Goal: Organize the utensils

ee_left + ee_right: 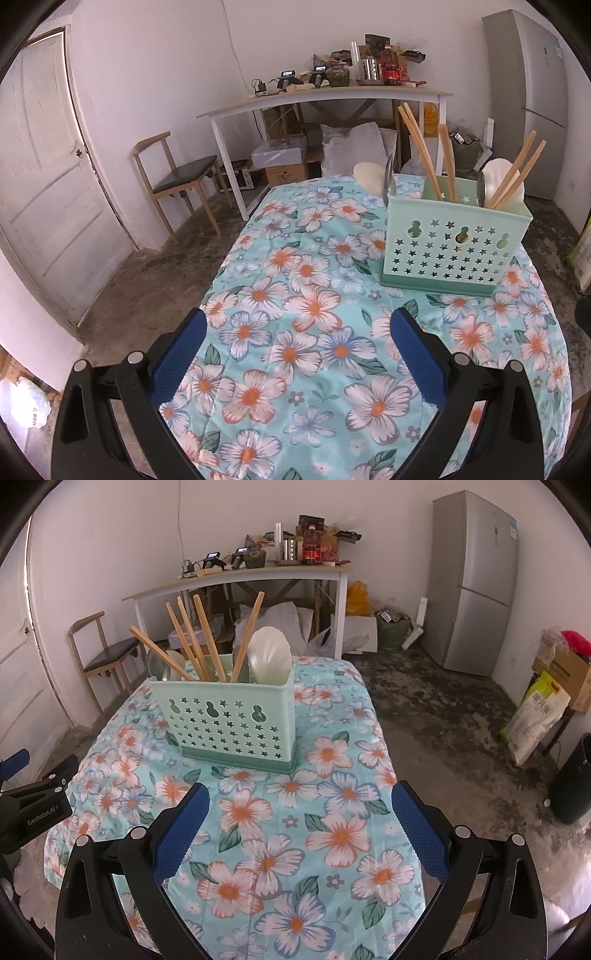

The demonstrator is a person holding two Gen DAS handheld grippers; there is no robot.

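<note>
Tablecloth (295, 849) bare before claws — utensil caddy (232, 723) only obstacle.

Left hand-held gripper (297, 365): black frame, blue textured pads (177, 360), silver screws. Right hand-held gripper (301, 843): same build; white "GenRobot.AI" lettering on left one's side.

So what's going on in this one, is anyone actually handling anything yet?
Not at this moment. Both the left gripper and the right gripper hover over the floral tablecloth with jaws open and empty. The mint-green utensil caddy stands upright on the table, already holding wooden chopsticks, a white spoon and a metal spoon. No loose utensils show on the cloth.
</note>
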